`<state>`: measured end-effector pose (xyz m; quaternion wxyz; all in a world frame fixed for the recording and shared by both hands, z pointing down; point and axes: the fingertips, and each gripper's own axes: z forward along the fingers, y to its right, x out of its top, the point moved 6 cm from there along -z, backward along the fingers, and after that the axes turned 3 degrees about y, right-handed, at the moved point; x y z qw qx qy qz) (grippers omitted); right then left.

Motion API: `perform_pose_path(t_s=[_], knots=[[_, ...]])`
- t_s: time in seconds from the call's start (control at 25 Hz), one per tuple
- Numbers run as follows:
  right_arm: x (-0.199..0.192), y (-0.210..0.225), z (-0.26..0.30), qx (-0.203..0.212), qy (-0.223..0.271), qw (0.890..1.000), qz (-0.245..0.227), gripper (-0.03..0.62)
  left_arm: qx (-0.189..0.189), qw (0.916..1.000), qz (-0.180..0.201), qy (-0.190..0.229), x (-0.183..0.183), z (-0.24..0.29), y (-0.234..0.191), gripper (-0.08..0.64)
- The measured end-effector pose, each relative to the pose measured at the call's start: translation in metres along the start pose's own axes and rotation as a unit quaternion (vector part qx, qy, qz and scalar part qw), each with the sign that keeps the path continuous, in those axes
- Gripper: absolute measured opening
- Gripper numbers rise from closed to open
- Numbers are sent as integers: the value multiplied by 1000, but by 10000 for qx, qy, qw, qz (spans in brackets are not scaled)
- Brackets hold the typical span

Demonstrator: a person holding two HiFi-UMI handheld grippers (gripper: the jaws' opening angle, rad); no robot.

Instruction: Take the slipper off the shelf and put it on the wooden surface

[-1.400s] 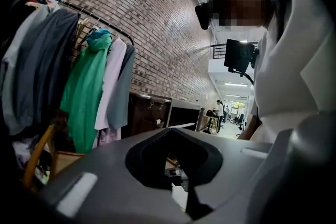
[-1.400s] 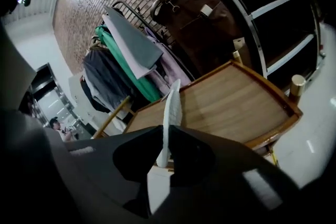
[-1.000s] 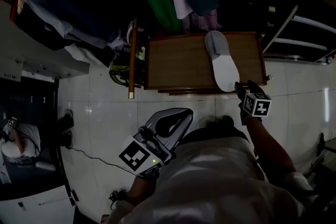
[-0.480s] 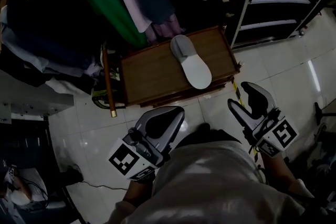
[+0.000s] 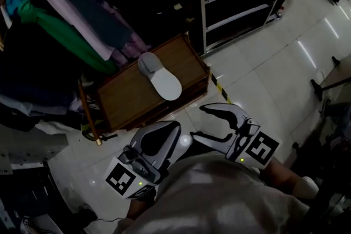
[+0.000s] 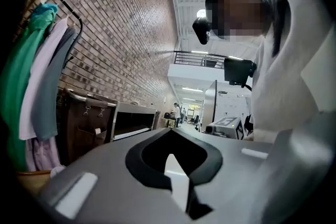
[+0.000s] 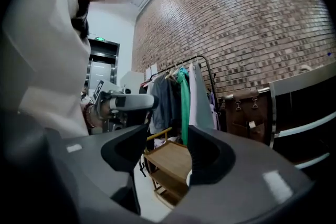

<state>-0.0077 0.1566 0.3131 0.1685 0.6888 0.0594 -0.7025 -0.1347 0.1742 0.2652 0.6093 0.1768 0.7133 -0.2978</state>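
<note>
A grey-and-white slipper (image 5: 159, 76) lies flat on the low wooden table (image 5: 123, 96), beside the hanging clothes. Neither gripper touches it. My right gripper (image 5: 198, 123) is held close to the body over the tiled floor, well short of the table. Its jaws stand apart with nothing between them. In the right gripper view the wooden table (image 7: 169, 160) shows through the gap of the right gripper (image 7: 168, 134). My left gripper (image 5: 174, 126) is also near the body, its tips together and empty. In the left gripper view the left gripper (image 6: 170, 134) points towards a brick wall.
A rack of hanging clothes (image 5: 60, 41) crowds the table's far left side. A dark metal shelf unit (image 5: 247, 3) stands to the right of the table. Striped floor tape (image 5: 219, 90) and a wooden stick (image 5: 88, 115) lie by the table. White tiled floor (image 5: 274, 79) stretches right.
My right gripper has drawn back from the slipper's heel towards the body. The slipper stays on the wood. The head view has swung, so the table now sits further left and away.
</note>
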Motion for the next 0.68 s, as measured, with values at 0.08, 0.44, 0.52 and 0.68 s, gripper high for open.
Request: perform_pose_path(t_s=[0.08, 0.44, 0.52, 0.68], knots=[[2, -1, -2, 126, 110, 9998, -52, 233, -44, 9999, 106, -5, 2, 6, 5, -8], [11, -2, -7, 253, -83, 9990, -370, 233, -213, 9995, 100, 198, 14, 14, 14, -8], [15, -3, -5, 266, 21, 9991, -320, 233, -187, 9996, 123, 180, 14, 12, 13, -8], [22, -2, 0, 269, 126, 9992, -263, 233, -136, 9997, 202, 81, 13, 6, 7, -8]])
